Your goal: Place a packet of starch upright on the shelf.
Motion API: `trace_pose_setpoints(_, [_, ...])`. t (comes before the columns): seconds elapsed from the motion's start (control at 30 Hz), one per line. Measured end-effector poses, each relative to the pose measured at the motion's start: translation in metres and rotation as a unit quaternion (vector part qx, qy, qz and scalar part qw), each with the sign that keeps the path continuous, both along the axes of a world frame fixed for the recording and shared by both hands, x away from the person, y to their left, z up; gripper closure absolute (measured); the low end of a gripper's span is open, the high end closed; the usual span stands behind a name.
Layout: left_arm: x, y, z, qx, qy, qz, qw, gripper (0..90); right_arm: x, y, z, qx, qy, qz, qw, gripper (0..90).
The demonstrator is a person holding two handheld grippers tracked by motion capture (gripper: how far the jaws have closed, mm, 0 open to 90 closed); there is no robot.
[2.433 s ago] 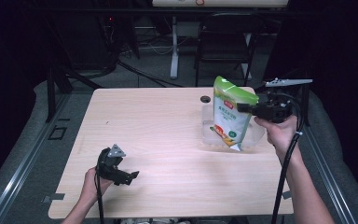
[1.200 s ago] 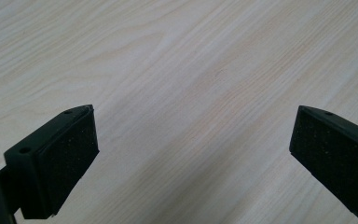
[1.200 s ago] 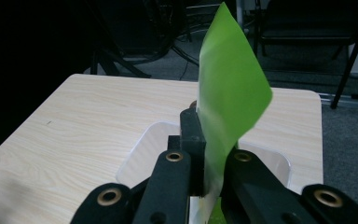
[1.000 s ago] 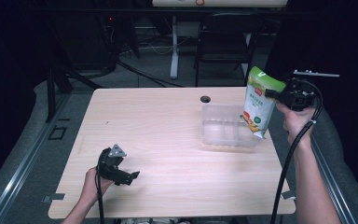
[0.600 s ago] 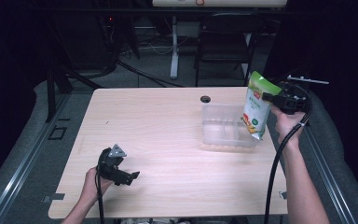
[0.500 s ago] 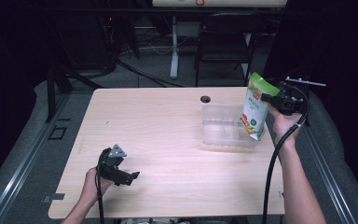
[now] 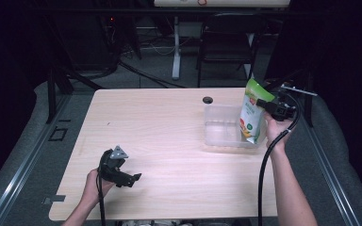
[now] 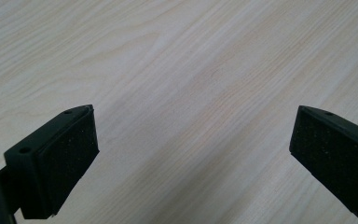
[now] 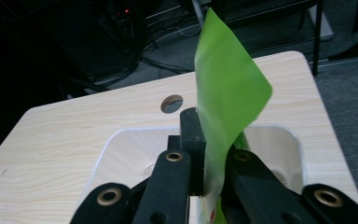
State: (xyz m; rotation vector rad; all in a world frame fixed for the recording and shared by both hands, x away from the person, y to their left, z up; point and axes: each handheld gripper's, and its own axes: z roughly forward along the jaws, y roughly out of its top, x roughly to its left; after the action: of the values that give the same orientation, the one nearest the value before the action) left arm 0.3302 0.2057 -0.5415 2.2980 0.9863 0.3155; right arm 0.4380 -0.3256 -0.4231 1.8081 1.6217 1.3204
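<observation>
The right gripper (image 7: 264,103), at about 3 o'clock on the table (image 7: 169,122), is clamped on the top of a green pouch (image 7: 252,110), which stands upright at the right end of a clear plastic bin (image 7: 221,125). The left gripper (image 7: 131,179), near 7 o'clock, has its jaws spread wide over bare wood, holding nothing.
</observation>
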Motion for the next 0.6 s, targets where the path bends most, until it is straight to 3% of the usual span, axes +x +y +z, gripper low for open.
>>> trace_pose_setpoints(0.1, [0.000, 0.000, 0.000, 0.000, 0.001, 0.000, 1.0000, 1.0, 0.001, 0.005, -0.001, -0.002, -0.002, 0.000, 1.0000, 89.9])
trace_pose_setpoints(0.6, [-0.001, 0.000, 0.001, 0.001, -0.001, -0.003, 1.0000, 1.0, 0.004, 0.017, -0.001, -0.072, 0.027, 0.026, 0.9966, 89.5])
